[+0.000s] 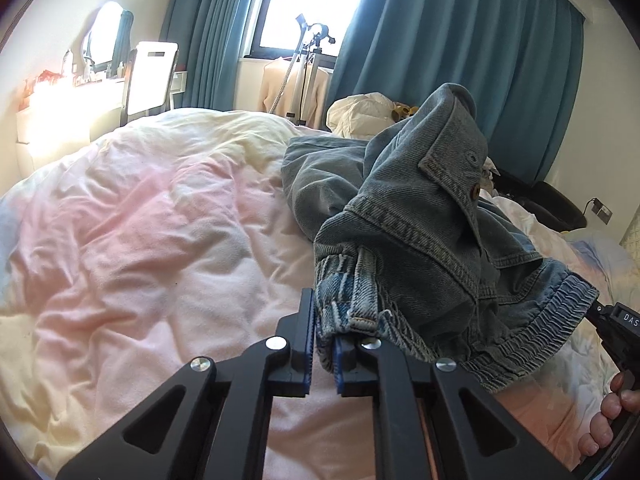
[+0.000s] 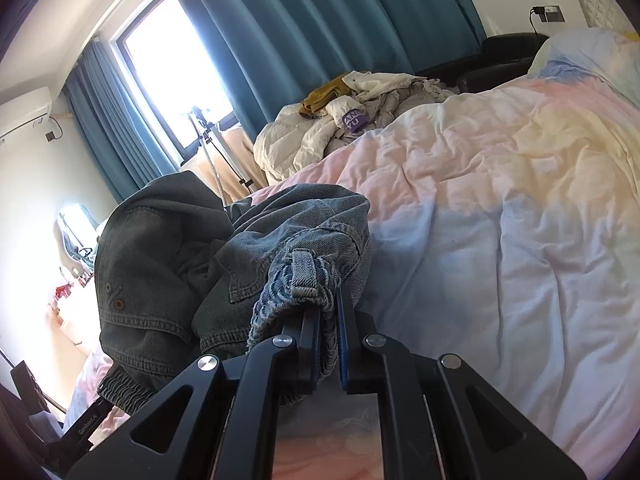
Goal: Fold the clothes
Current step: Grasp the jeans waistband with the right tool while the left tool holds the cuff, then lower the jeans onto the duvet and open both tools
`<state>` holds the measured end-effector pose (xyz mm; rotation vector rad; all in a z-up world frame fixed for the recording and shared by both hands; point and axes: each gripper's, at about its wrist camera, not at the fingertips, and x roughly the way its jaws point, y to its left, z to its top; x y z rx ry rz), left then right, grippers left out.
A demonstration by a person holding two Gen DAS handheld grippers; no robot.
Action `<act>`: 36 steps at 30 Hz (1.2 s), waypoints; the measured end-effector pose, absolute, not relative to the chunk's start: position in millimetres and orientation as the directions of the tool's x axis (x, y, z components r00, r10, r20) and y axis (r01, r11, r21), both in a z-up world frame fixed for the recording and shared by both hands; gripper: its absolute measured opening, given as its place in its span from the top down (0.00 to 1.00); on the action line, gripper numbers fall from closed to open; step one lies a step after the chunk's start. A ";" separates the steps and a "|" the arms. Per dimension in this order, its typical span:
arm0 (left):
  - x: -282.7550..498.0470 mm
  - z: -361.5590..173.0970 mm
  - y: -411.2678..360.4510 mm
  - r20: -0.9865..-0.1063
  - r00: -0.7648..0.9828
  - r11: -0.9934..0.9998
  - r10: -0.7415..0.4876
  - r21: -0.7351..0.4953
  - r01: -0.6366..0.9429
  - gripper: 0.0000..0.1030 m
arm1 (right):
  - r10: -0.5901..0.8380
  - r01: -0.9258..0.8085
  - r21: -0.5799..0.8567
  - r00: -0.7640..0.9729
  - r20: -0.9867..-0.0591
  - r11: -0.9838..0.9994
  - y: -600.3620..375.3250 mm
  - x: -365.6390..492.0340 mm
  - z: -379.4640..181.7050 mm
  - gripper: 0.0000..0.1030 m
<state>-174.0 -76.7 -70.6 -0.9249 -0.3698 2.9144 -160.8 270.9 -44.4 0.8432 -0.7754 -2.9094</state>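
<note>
A pair of blue-grey denim jeans (image 1: pixel 420 216) with an elastic waistband hangs bunched above the bed. In the left wrist view my left gripper (image 1: pixel 326 328) is shut on the waistband beside a belt loop (image 1: pixel 366 292). At the right edge of that view the right gripper's body (image 1: pixel 618 320) pinches the other end of the waistband, with a person's fingers (image 1: pixel 610 412) below it. In the right wrist view my right gripper (image 2: pixel 329 312) is shut on the frayed waistband of the jeans (image 2: pixel 168 264), next to a belt loop (image 2: pixel 304 274). The trouser legs droop behind onto the bed.
A crumpled pastel pink, yellow and blue duvet (image 1: pixel 152 240) covers the bed (image 2: pixel 500 220). A heap of pale clothes (image 2: pixel 344 120) lies at its far side. Teal curtains (image 1: pixel 448 40), a window, a garment steamer stand (image 1: pixel 304 72), a white chair (image 1: pixel 150 76) and a dressing table stand beyond.
</note>
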 end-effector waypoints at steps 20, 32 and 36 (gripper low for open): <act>-14.0 17.3 -34.9 -0.399 -0.785 -0.798 0.473 -0.572 -0.190 0.94 | -0.155 0.041 0.332 -0.933 -0.325 -0.942 284.1 -154.5 119.4 0.96; -27.6 56.5 132.6 -0.307 -0.714 -0.713 0.629 -0.594 -0.373 0.93 | -0.088 0.045 0.138 -0.941 -0.327 -0.989 353.1 -213.0 204.1 0.96; -62.3 45.7 192.6 -0.310 -0.676 -0.688 0.668 -0.602 -0.404 0.93 | -0.046 0.000 0.137 -0.941 -0.335 -0.991 402.0 -245.7 196.9 0.96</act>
